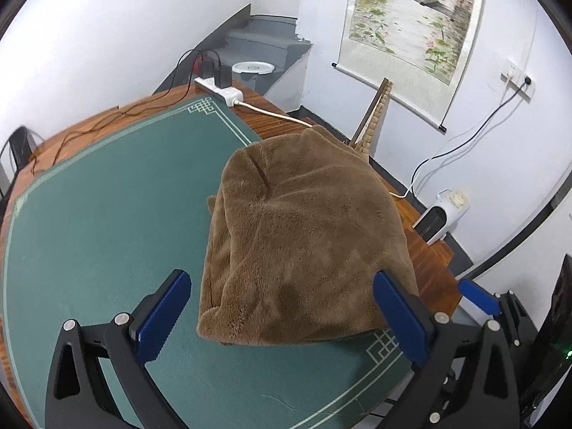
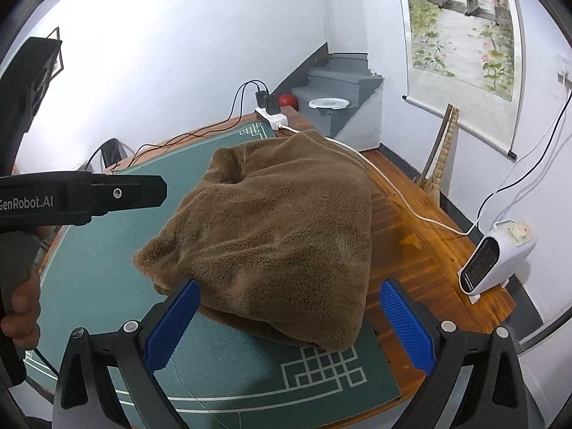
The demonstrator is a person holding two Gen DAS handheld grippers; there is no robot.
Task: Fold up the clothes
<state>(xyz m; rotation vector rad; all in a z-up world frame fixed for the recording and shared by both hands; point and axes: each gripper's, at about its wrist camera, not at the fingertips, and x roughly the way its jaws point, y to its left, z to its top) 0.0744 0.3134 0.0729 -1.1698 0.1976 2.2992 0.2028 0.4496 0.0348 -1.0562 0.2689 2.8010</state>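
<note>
Your left gripper (image 1: 286, 318) and right gripper (image 2: 289, 321) hover with fingers released, holding nothing. The brown fleece garment (image 1: 304, 221) lies bundled at the desk's (image 2: 411, 221) right edge, apparently folded and set aside.

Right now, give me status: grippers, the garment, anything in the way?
Left gripper open, empty. Right gripper open, empty. Brown fleece garment lies bunched on the green mat, ungripped. White cable runs just beyond it.

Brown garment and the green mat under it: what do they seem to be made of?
The brown garment looks like plush fleece or faux fur: a short, matte, fuzzy pile with soft rounded folds. The green mat looks like felt or woven fabric; the right wrist view shows a fine ribbed texture and pale printed border lines.
</note>
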